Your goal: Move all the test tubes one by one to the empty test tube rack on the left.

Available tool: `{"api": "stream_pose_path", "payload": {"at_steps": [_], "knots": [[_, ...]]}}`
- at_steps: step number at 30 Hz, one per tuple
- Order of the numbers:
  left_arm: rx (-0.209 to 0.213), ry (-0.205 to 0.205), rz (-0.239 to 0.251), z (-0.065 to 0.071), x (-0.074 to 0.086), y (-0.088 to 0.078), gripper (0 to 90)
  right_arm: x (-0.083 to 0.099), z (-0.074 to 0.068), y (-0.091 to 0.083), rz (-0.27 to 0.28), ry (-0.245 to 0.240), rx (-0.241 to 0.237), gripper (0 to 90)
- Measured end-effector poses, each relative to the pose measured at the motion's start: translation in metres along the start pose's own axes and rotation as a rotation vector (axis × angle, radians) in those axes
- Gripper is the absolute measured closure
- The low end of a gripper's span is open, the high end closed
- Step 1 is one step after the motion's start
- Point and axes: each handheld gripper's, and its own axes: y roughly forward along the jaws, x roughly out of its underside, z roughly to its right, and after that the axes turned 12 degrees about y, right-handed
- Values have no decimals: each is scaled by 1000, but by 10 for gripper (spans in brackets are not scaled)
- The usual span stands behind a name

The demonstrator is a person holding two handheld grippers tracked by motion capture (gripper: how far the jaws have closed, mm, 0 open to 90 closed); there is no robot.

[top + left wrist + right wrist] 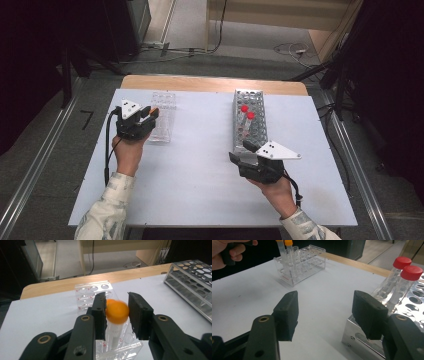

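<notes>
You're mid-drop-off: the orange-capped tube sits in the clear rack at about 10 o'clock on the table, between your left gripper's barely parted jaws, touching the left pad. Next I'd spread wider and lift straight up, while the right gripper waits spread and empty beside the metal rack with its two red-capped tubes.

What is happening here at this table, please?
A person works with a gripper in each hand. The left gripper has an orange-capped tube between its jaws, standing in the clear plastic rack; a small gap shows on one side, so the grip looks loose. The right gripper is open and holds nothing, beside the metal rack, where two red-capped tubes stand.
</notes>
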Motion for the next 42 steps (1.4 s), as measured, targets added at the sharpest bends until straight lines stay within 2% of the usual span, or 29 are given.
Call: {"api": "stream_pose_path", "payload": {"at_steps": [5, 9, 14, 17, 23, 29, 33, 42], "knots": [[7, -9, 9, 0, -1, -3, 638, 0, 1, 0, 2, -1, 1, 366], [21, -33, 18, 0, -3, -6, 568, 0, 4, 1, 6, 6, 18, 364], [3, -50, 10, 4, -6, -12, 341, -1, 14, 4, 14, 23, 72, 303], [9, -60, 12, 7, -8, -15, 246, -2, 22, 8, 21, 27, 116, 254], [25, -57, 24, 14, -11, -18, 226, -6, 40, 25, 21, 61, 201, 206], [32, -45, 26, 17, -13, -18, 227, -10, 50, 44, 21, 74, 251, 223], [36, -41, 31, 19, -13, -18, 227, -15, 54, 55, 36, 93, 282, 289], [36, -35, 30, 19, -13, -20, 232, -23, 58, 71, 16, 128, 373, 495]]}}
